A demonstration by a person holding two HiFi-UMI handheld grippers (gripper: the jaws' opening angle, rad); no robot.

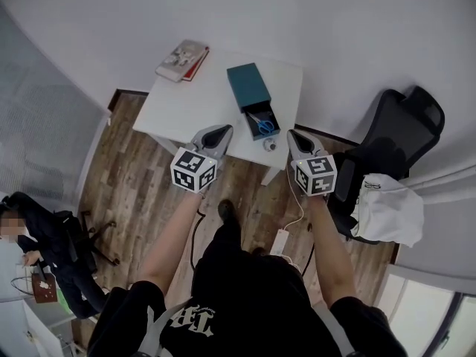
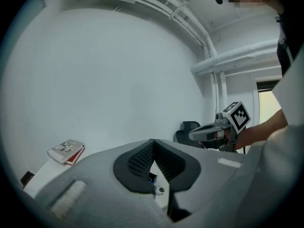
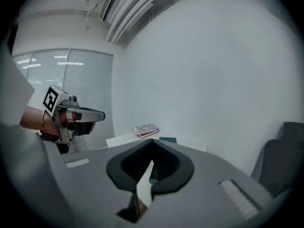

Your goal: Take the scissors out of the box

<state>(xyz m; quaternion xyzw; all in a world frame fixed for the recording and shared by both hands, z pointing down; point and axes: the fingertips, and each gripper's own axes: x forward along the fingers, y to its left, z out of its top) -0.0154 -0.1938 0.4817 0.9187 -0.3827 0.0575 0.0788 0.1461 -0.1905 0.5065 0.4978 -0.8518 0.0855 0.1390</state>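
Left jaws: clenched on nothing, the pads meeting at their tips. I hold the left gripper [image 1: 219,130] with its tips at the near edge of the bench [image 1: 186,110].
Right jaws: clenched too, nothing between them. The right gripper [image 1: 294,134] is level with the left one, by the bench's near right corner.
Scissors: the scissors [image 1: 262,124] have blue handles and lie in the pulled-out drawer [image 1: 269,113], between my two grippers and touched by neither.
Box: the teal box [image 1: 249,86] is on the white bench, its drawer slid out towards me.
Small round thing: on the bench [image 1: 270,145], just beside the drawer's near end. I cannot tell what it is.
Books: a short stack [image 1: 182,60] at the bench's far left corner.
Chair: a black chair [image 1: 401,125] to the right of the bench, with a white cloth [image 1: 387,207] lying on it.
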